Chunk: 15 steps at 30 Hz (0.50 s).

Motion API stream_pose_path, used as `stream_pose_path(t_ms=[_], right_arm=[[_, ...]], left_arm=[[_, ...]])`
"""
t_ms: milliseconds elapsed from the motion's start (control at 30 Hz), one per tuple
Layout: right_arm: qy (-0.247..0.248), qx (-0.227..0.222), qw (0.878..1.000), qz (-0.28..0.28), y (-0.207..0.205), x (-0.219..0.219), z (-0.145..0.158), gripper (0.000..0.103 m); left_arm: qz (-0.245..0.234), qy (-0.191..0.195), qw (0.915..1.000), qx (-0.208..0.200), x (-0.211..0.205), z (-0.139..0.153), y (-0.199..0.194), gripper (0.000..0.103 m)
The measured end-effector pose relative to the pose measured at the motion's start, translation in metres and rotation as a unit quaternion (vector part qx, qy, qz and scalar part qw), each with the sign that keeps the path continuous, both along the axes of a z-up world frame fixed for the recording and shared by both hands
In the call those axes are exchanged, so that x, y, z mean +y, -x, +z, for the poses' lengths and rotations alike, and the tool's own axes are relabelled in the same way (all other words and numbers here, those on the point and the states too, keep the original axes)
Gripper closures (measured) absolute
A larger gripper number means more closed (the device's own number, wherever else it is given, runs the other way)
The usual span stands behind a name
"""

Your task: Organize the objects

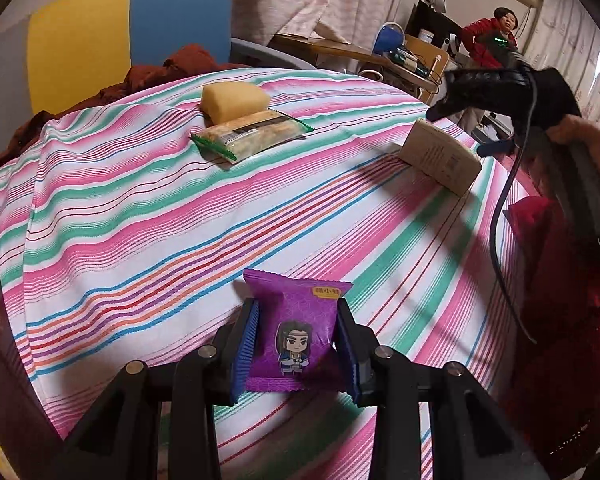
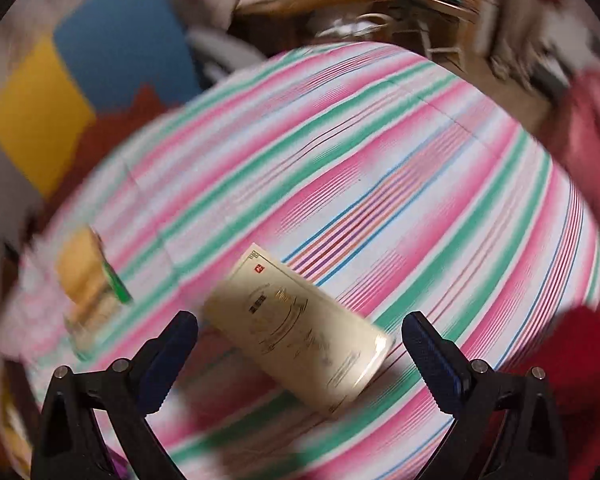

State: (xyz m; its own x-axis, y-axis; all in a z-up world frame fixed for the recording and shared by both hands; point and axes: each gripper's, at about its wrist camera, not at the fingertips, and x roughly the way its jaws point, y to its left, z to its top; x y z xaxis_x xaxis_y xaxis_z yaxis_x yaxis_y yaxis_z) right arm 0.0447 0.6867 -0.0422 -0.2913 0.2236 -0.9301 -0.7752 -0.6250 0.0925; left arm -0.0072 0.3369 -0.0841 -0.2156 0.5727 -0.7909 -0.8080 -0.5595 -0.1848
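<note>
Right now the left gripper (image 1: 296,344) is pinching a purple snack packet (image 1: 296,334) between its fingers, just above the striped desk (image 1: 140,220) — the right gripper (image 2: 300,344) is hanging wide open, a cream box (image 2: 300,330) lying between its fingers, untouched.

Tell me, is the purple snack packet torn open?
Sealed, apparently: the purple snack packet looks puffy with both crimped ends intact, held between the left gripper fingers.

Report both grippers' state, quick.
Left gripper: shut on the purple snack packet.
Right gripper: open, holding nothing; the cream box lies between its fingers.
</note>
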Motion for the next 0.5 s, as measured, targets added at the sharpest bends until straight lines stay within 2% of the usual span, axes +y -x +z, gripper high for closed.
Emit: stream_pose_path(t_ms=[133,167,200,300,500], right_arm=[[0.002,-0.092,0.993,0.070,0.023,0.000,-0.022,0.002],[0.004,-0.103,0.991,0.082,0.025,-0.002,-0.028,0.015],[0.003,-0.115,0.989,0.090,0.025,-0.005,-0.033,0.033],[0.007,-0.103,0.988,0.112,0.024,-0.021,-0.036,0.050],[0.005,-0.053,0.986,0.158,0.026,-0.064,-0.015,0.051]], left_arm=[[0.001,0.004,1.0000,0.004,0.000,-0.002,-0.001,0.066],[0.002,0.004,1.0000,0.004,0.000,-0.003,0.000,0.066],[0.003,0.003,1.0000,0.004,0.000,-0.003,0.000,0.066],[0.000,0.005,1.0000,0.006,0.000,-0.004,0.000,0.066],[0.016,0.006,0.9999,0.003,-0.008,0.000,0.001,0.067]])
